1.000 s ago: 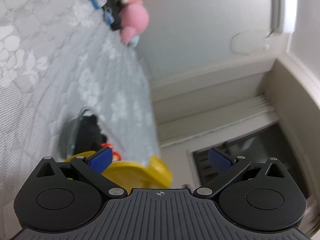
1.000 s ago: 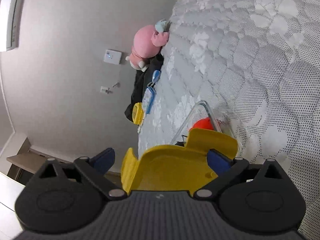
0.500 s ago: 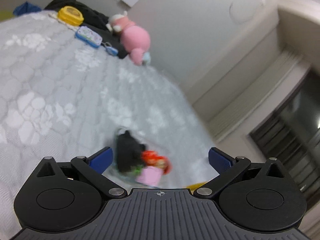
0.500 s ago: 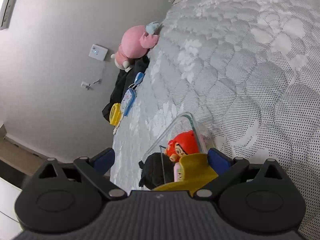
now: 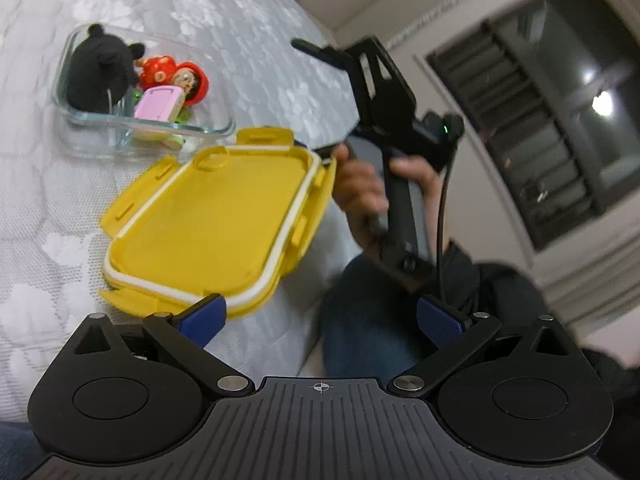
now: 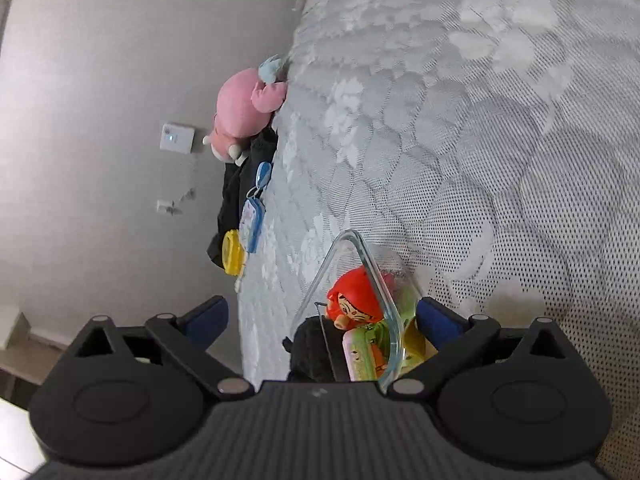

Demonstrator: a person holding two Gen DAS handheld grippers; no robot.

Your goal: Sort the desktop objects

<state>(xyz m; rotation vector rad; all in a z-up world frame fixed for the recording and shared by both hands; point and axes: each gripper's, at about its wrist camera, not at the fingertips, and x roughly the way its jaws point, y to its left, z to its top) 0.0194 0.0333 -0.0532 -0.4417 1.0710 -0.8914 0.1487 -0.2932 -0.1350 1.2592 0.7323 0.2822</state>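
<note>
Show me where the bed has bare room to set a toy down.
Bare quilt runs wide beyond the glass box, between it and the pink plush at the wall. Crowded: beside the box where the yellow lid lies, and the wall edge with the small cases.

Soft, even indoor light on both views — no hard shadows on the quilted bedspread (image 5: 248, 12). Bright lamp reflection (image 5: 603, 101) glaring in the dark window (image 5: 560, 92) at two o'clock. Motion blur smearing the person's hand (image 5: 362, 196) — edges gone soft. Heavy fisheye bending toward every rim, corners vignetted dark. Wall (image 6: 100, 80) dim and grey at ten o'clock.
</note>
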